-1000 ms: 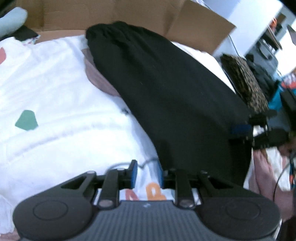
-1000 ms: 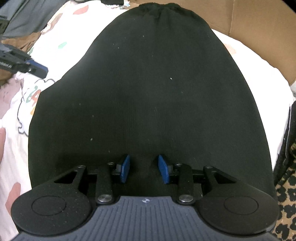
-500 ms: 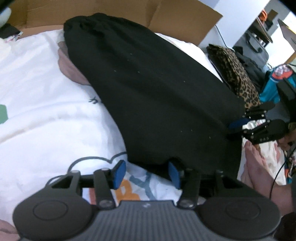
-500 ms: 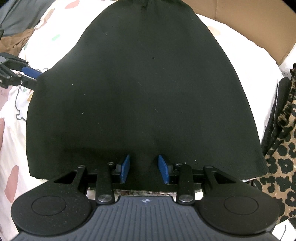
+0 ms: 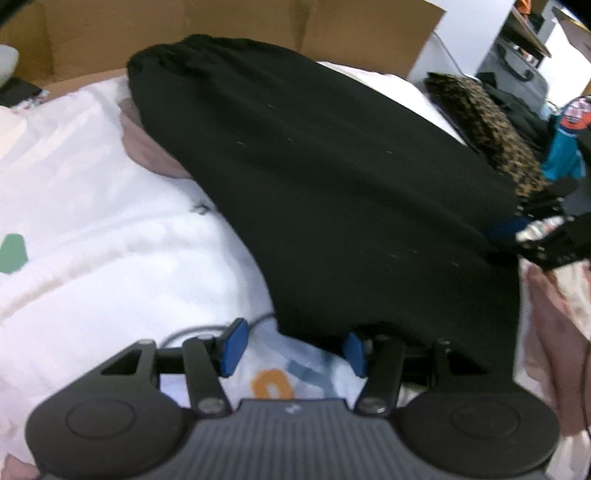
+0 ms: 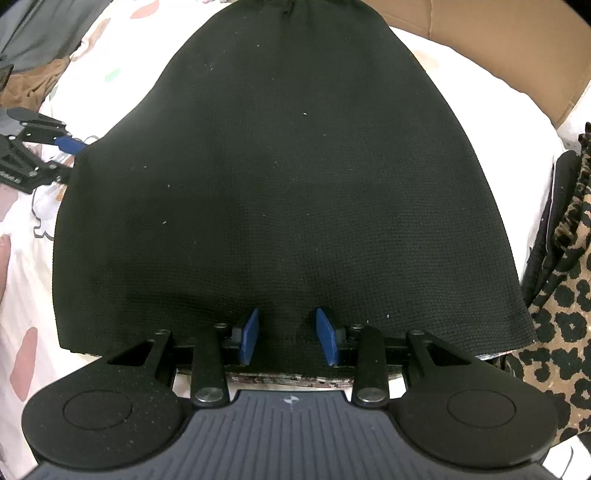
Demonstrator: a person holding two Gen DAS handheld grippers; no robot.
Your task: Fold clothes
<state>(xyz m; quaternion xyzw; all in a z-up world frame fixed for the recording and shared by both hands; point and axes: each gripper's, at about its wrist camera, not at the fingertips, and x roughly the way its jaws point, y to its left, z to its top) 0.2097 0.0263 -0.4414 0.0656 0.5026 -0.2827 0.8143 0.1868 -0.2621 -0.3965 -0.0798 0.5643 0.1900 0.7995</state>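
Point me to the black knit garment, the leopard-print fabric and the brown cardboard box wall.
Black knit garment (image 6: 295, 192): right wrist view, middle of its top surface.
Leopard-print fabric (image 6: 561, 295): right wrist view, spotted patch at right edge.
Brown cardboard box wall (image 5: 240, 22): left wrist view, flat panel behind garment.

Matt black knit garment (image 6: 288, 177)
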